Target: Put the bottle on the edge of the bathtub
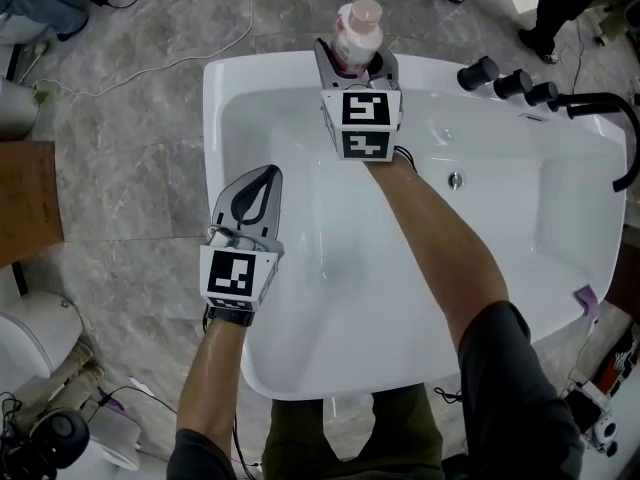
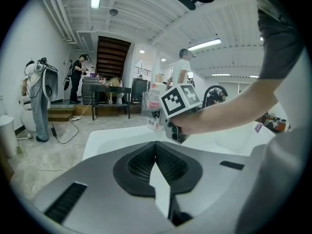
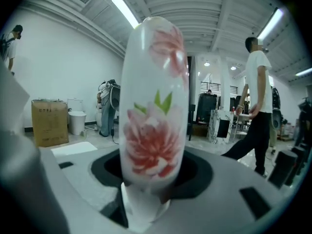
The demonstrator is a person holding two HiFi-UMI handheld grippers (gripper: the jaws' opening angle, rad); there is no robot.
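Bottle (image 1: 358,30): white, pink flower print, pale cap, upright. It stands between the jaws of the right gripper (image 1: 356,60), over the far rim of the bathtub (image 1: 215,108). The gripper body hides its base, so I cannot tell whether it touches the rim.

Right gripper view: the bottle (image 3: 155,106) fills the middle. The jaws are set wide and clamped on its lower body, so the grip is firm.

Left gripper (image 1: 255,193): jaws closed together with nothing between them. It hovers over the tub's left rim, well apart from the bottle. From its own view, the right gripper's marker cube shows ahead across the basin.

Elsewhere: black taps (image 1: 520,86) on the right-hand rim, drain (image 1: 455,180) in the tub floor, cables on the tiled floor.

Step in hand, as I judge it: setting down.
- Keep the bottle vertical and lower it until the base sits flat on the rim's level part, clear of the inward slope.
- Open the jaws evenly, only enough to clear the sides.
- Draw straight back along the jaw line so neither pad drags it.

Risk: a narrow, glossy rim and a tall bottle, so a nudge tips it into the tub or onto the floor.
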